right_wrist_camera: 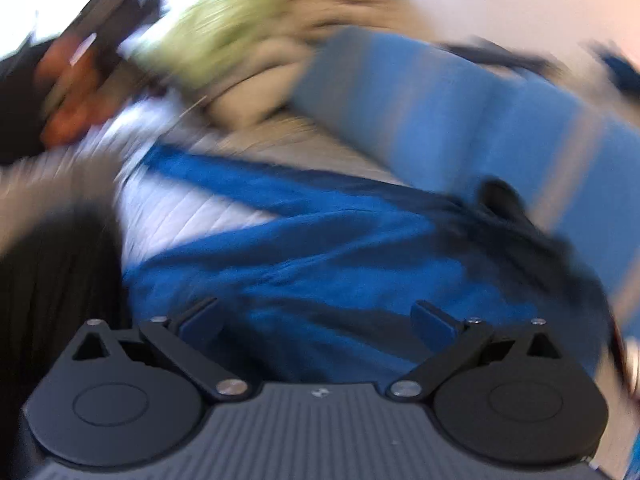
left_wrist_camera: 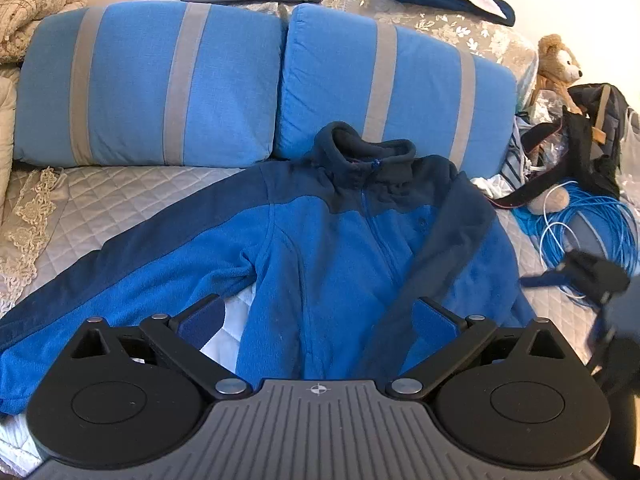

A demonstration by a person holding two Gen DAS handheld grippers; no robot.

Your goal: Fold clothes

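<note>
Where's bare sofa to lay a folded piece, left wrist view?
Bare quilted cover lies left of the fleece jacket, between its outstretched sleeve and the striped cushions. The right end is crowded: blue cable coil, bags, teddy bear.

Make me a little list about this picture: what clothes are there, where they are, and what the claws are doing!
clothing: blue fleece jacket, zipped, collar toward the cushions
lies on: quilted sofa cover
sleeves: one spread out sideways, one folded across the front
behind it: two blue striped cushions
beside it: teddy bear, blue cable coil
left claw: open, over the jacket hem
right claw: open, holding nothing, view blurred
</note>
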